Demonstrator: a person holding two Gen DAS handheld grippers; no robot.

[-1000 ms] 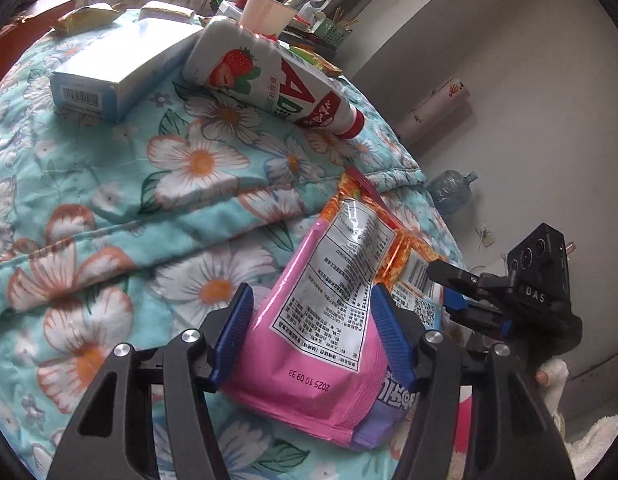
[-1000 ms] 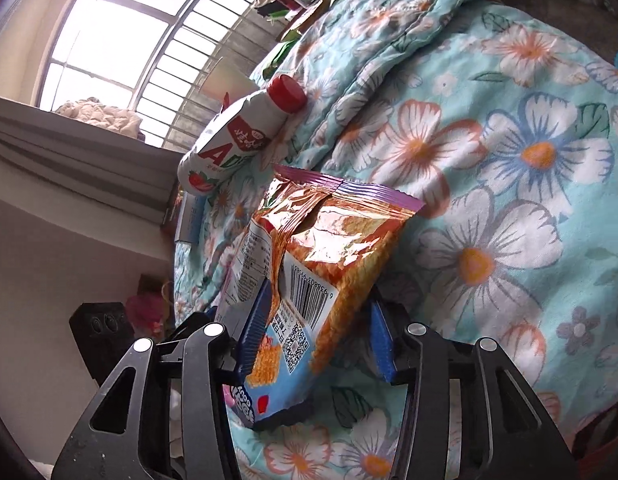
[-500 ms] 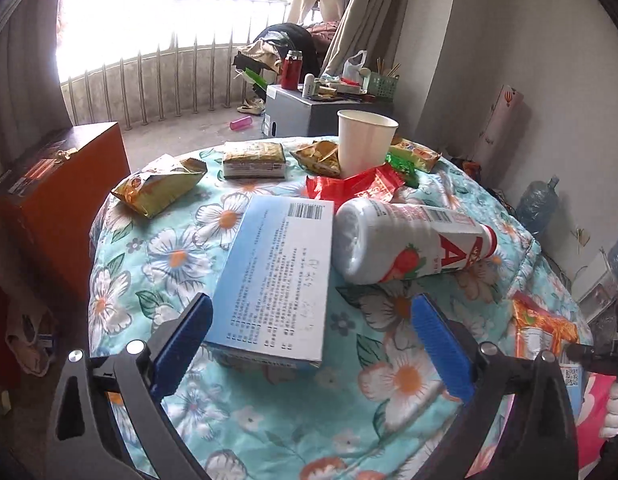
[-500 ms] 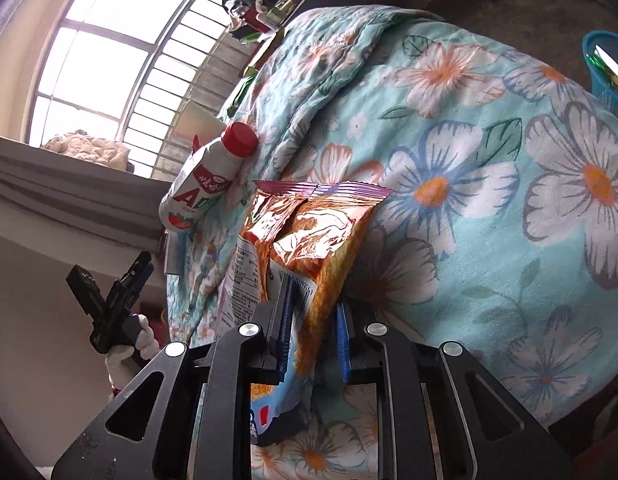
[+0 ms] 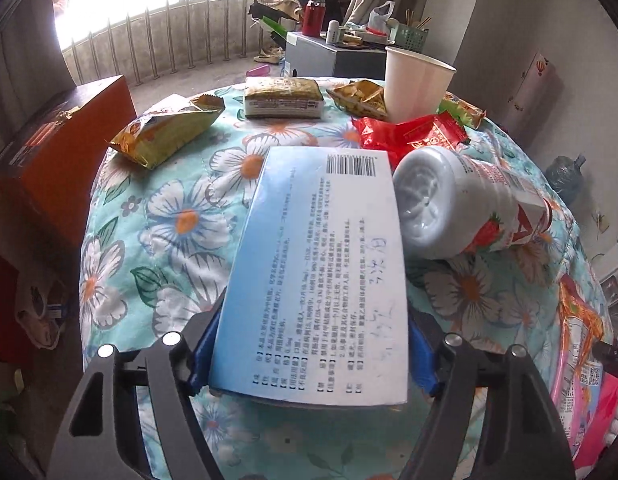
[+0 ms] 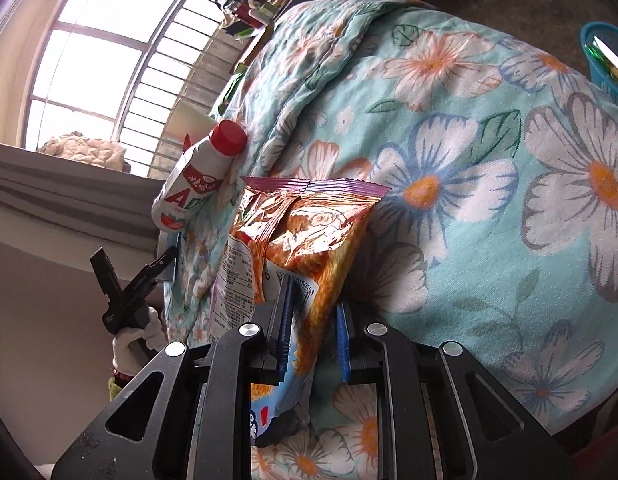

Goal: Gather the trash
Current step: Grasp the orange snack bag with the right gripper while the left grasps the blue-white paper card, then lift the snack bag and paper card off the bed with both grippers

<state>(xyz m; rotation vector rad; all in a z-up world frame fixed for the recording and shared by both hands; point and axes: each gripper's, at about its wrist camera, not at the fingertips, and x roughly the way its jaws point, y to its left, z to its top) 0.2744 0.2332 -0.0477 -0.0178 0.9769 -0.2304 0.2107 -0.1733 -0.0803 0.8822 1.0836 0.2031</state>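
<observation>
Floral quilted cloth (image 5: 177, 216) covers the table that carries the trash. White paper cup (image 5: 415, 84) stands upright near the far edge, its inside hidden from this angle; beside it lie a red wrapper (image 5: 409, 136), a green-gold snack bag (image 5: 165, 132) and a flat packet (image 5: 283, 98). White yogurt bottle (image 5: 465, 208) lies on its side, base toward the lens, touching the blue-and-white box (image 5: 321, 276). Left gripper (image 5: 309, 354) has just been closing, its blue pads flanking the box's near end; whether they press it cannot be told. Right gripper (image 6: 311, 336) is clamped on the orange snack bag (image 6: 305, 240) at the table's near edge, the bag's lower end cut off behind the fingers. Blue basket (image 6: 607, 60) at the right frame edge holds green items, hard to make out.
</observation>
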